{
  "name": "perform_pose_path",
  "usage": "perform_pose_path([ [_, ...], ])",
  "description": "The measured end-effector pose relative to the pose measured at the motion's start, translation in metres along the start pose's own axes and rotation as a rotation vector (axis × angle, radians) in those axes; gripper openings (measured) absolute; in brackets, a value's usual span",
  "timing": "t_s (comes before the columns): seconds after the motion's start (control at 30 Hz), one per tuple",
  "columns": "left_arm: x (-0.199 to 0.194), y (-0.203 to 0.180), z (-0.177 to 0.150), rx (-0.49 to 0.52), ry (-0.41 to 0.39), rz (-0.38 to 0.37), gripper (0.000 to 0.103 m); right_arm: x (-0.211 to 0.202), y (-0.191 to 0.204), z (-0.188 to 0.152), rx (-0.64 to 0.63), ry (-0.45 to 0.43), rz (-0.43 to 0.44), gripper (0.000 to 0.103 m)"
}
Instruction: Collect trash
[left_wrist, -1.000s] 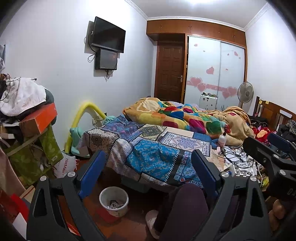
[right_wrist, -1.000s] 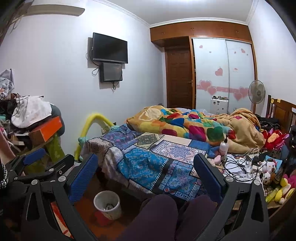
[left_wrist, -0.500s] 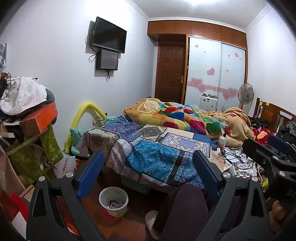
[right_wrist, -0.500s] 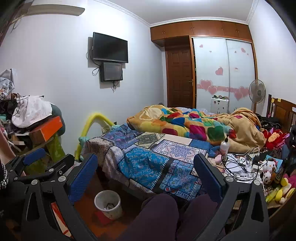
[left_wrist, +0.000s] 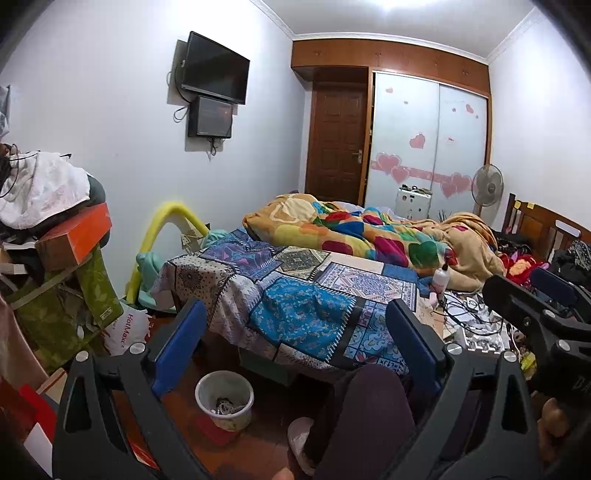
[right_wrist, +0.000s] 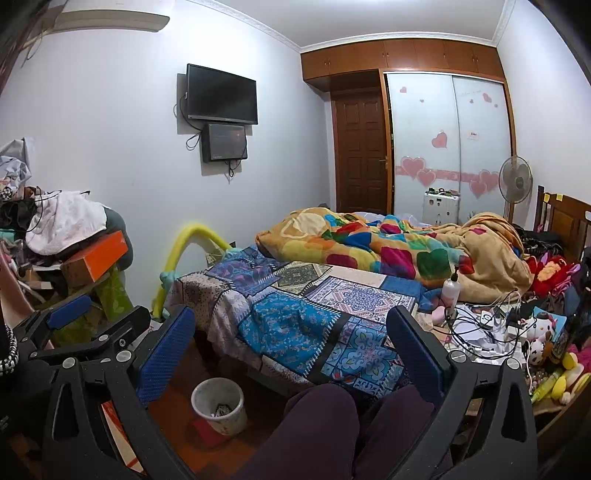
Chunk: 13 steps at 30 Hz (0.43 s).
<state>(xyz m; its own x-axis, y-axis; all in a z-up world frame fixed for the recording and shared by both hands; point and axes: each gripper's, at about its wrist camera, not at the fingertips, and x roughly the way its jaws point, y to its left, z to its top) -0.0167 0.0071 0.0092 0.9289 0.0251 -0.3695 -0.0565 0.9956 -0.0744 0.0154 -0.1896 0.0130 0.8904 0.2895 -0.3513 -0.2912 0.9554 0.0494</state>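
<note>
A small white waste bin (left_wrist: 224, 400) with scraps inside stands on the red-brown floor by the bed's near corner; it also shows in the right wrist view (right_wrist: 219, 405). My left gripper (left_wrist: 295, 343) is open and empty, held above the floor and my knees. My right gripper (right_wrist: 291, 345) is open and empty too. It shows at the right edge of the left wrist view (left_wrist: 543, 306), and the left gripper shows at the left of the right wrist view (right_wrist: 85, 325). Papers and cables (right_wrist: 480, 332) litter the bed's right side.
A bed with a patchwork cover (left_wrist: 295, 295) and a colourful quilt (left_wrist: 369, 236) fills the middle. A cluttered pile with an orange box (left_wrist: 74, 236) stands left. A lotion bottle (right_wrist: 451, 290), plush toys (right_wrist: 550, 269), a fan (left_wrist: 487, 186) and a wardrobe (left_wrist: 428, 140) lie beyond.
Both grippers have shifted only slightly; the view has drifted a little. Both stay open and empty.
</note>
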Motion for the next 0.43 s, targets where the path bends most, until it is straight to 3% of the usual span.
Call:
perform_pose_path([
  [0.43,-0.0035,0.0069,-0.0001,-0.021,-0.014,0.0,0.098,-0.0001,0.0006,-0.0004,-0.001,0.001,0.001,0.103],
])
